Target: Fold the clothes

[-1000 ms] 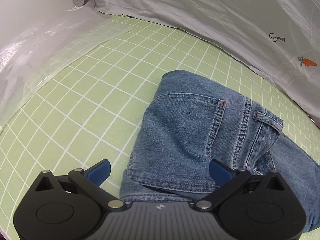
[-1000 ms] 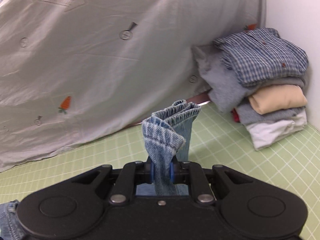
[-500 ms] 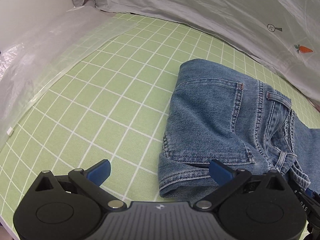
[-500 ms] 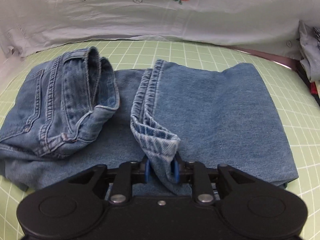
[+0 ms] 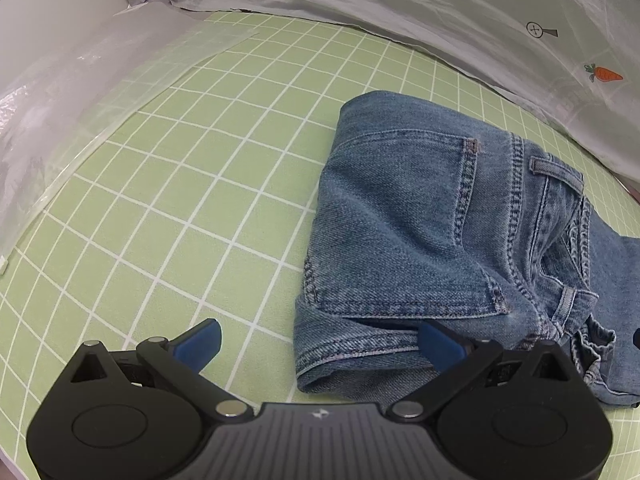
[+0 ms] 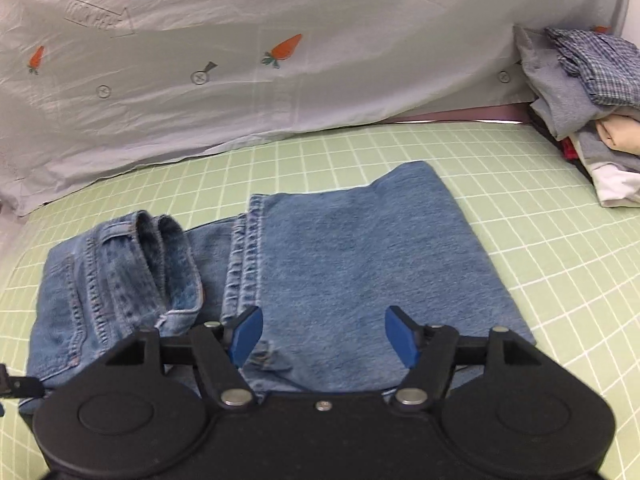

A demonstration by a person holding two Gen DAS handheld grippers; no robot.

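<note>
both hand-held grippers gape over folded jeans (image 6: 352,264)

1. My jeans (image 6: 352,264) are thick blue cloth, rough and faded, with bumpy stitched seams.
2. My left tool (image 5: 320,344) and right tool (image 6: 324,338) are matt black plastic with smooth blue pads (image 6: 402,336) and shiny metal pins.
3. The green mat (image 5: 200,168) looks smooth and dull, with white lines.
4. The grey sheet (image 6: 280,60) is thin wrinkly cloth.
5. The clear plastic (image 5: 52,120) is shiny and crinkled.
6. The stacked clothes (image 6: 592,92) look like soft cloth.
</note>
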